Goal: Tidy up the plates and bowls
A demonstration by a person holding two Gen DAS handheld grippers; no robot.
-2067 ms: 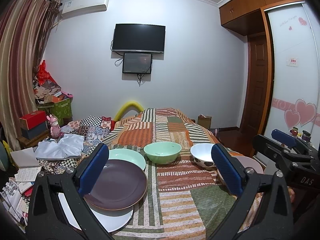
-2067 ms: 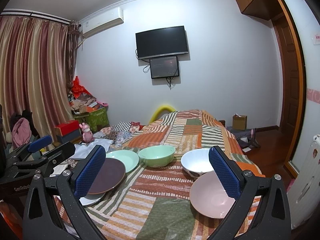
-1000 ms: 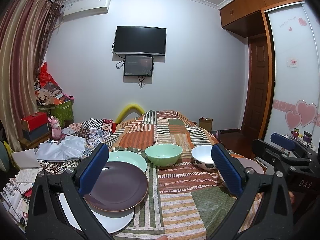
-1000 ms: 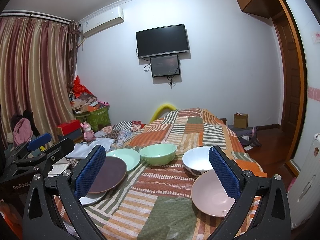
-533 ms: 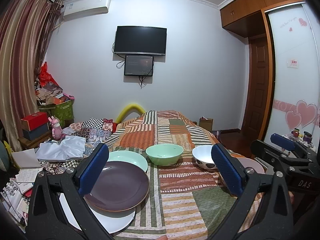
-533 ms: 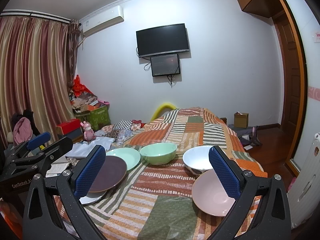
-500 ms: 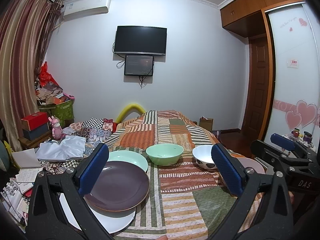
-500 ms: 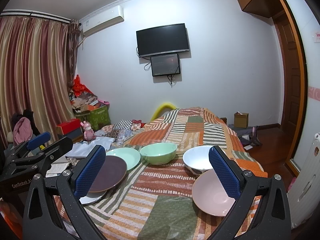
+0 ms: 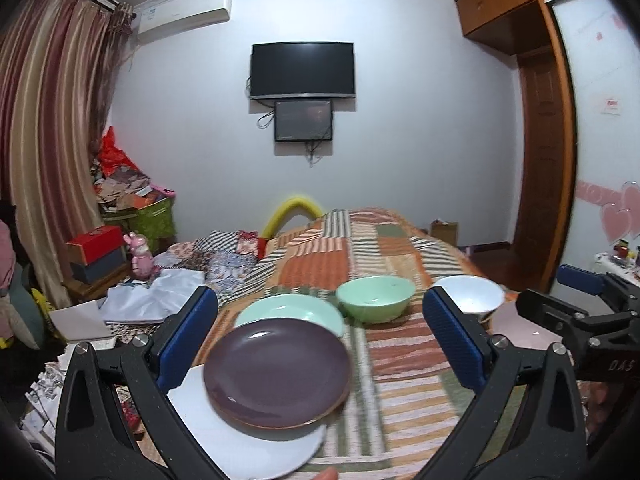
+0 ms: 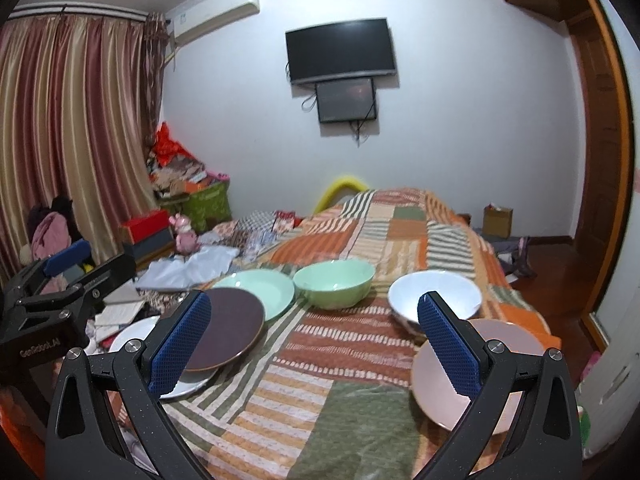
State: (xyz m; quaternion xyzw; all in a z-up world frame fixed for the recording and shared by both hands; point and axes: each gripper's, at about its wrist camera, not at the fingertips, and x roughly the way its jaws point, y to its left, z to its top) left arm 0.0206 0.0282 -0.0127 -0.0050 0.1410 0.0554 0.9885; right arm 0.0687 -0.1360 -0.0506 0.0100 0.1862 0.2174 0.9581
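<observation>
Hovering wide open and empty, the left gripper [image 9: 320,340] frames a purple plate [image 9: 276,372] lying on a white plate [image 9: 248,440] on the quilt [image 9: 400,380]. From the right wrist, the right gripper [image 10: 314,344] gapes empty, pink plate [image 10: 496,364] touching the white bowl [image 10: 434,292].

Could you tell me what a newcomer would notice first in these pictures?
Probably the dishes spread over the striped patchwork bedspread: a dark purple plate lying on a white plate at the left, two bowls behind. The black television on the far wall also draws the eye.
</observation>
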